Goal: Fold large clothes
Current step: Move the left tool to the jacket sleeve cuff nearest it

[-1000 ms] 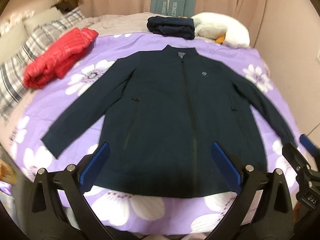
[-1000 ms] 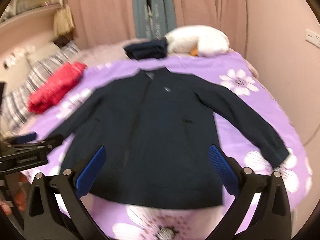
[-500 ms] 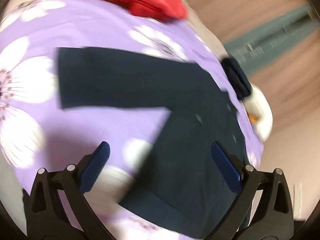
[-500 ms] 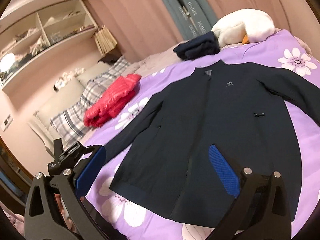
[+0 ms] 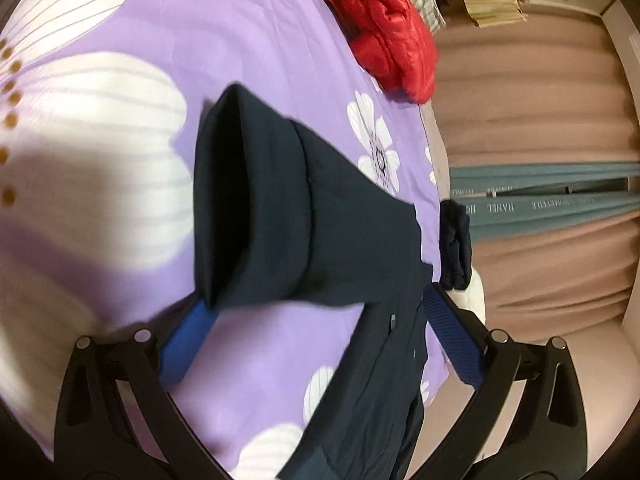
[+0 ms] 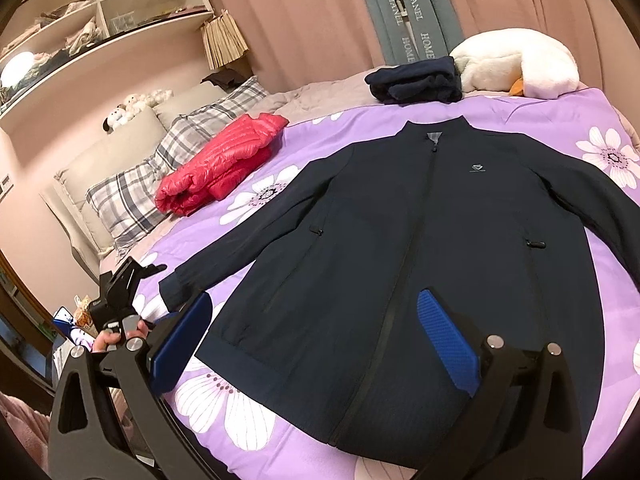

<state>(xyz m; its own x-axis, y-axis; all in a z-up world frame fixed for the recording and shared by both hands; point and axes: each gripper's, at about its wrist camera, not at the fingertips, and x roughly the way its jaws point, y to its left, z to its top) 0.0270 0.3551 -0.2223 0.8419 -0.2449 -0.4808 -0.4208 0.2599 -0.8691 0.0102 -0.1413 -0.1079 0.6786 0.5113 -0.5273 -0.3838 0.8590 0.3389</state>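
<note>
Bed (image 6: 520, 120) with jacket (image 6: 420, 240) flat; left gripper (image 5: 320, 332), jaws apart, has swung to cuff (image 5: 248, 208) mid-frame, sleeve fold starting; right gripper (image 6: 316, 340) open.

Left gripper (image 5: 316, 328) swung in to jacket's sleeve cuff (image 5: 248, 204) near bedspread's (image 5: 256, 56) side edge, jaws wide

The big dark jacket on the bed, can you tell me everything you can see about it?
The jacket is dark navy, smooth thin fabric, lying flat and face up on the purple flowered bedspread, sleeves spread out. It is zipped to a short stand-up collar, with a small grey chest logo, two pocket zip pulls and a ribbed hem. The left gripper, open, is right at one sleeve's cuff.
</note>
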